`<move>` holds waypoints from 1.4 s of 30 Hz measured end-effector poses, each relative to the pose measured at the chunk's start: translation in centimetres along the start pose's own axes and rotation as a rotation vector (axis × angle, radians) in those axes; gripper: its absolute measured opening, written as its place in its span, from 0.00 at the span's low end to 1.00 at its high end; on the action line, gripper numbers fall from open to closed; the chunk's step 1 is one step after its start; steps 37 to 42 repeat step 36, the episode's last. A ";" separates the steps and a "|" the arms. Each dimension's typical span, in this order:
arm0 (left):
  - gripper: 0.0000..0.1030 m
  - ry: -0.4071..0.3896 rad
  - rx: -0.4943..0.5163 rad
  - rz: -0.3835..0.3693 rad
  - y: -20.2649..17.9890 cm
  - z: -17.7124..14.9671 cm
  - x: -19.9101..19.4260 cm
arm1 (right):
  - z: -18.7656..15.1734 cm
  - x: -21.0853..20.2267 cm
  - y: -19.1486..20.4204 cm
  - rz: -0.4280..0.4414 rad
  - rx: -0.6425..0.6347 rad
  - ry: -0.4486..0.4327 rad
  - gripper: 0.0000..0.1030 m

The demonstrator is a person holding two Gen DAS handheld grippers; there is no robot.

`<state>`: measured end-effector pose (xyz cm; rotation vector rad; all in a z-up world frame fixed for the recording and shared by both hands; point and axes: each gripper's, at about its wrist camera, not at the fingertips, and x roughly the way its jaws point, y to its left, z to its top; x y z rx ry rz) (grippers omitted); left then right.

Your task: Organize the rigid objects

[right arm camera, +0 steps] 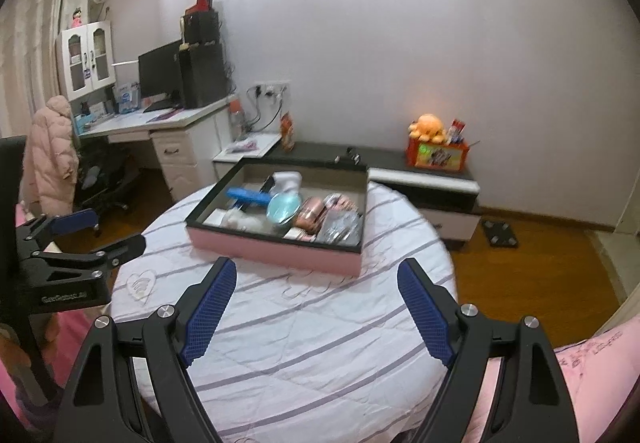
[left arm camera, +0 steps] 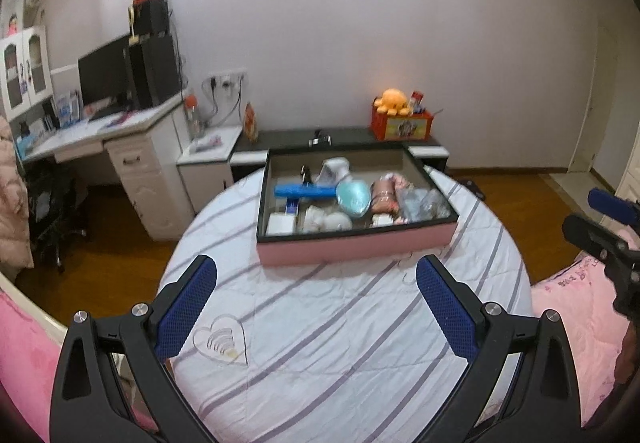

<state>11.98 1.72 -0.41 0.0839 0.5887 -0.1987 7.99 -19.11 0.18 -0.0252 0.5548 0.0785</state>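
Both of our grippers stand spread wide and empty: the left gripper [left arm camera: 316, 275] and the right gripper [right arm camera: 316, 279] hang above the striped bedcover [left arm camera: 320, 343], short of the pink tray [left arm camera: 356, 249] near the far edge of the round bed. Every small object we can see lies inside that tray: a blue bar [left arm camera: 304, 191], a pale blue oval piece [left arm camera: 353, 195], a pinkish wrapped bundle [left arm camera: 385, 195], some white items [left arm camera: 328, 221] and clear plastic [left arm camera: 424, 203], all heaped and overlapping. That fits either a finished gathering or a pile awaiting sorting. If we reach in, we judge it best to approach from above, single out one piece, and close across its narrow side.
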 end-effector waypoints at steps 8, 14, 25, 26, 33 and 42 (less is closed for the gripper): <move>0.98 -0.143 -0.049 -0.007 -0.3 -0.8 -1.3 | -0.1 -2.7 -0.5 -0.026 0.022 -0.153 0.82; 0.98 -0.221 -0.038 0.067 -1.0 -1.9 -1.4 | -1.4 -2.7 -0.6 -0.038 0.031 -0.216 0.82; 0.99 -0.324 -0.026 0.099 -1.7 -3.3 -2.1 | -3.5 -2.2 -0.2 -0.057 0.006 -0.265 0.82; 0.99 -0.325 -0.023 0.102 -1.8 -3.4 -2.0 | -3.7 -2.2 0.0 -0.062 0.004 -0.267 0.82; 0.99 -0.319 -0.028 0.109 -2.0 -3.6 -1.8 | -4.2 -1.8 0.2 -0.074 -0.018 -0.243 0.82; 1.00 -0.304 -0.040 0.112 -2.0 -3.6 -1.5 | -4.3 -1.9 0.1 -0.070 -0.015 -0.243 0.82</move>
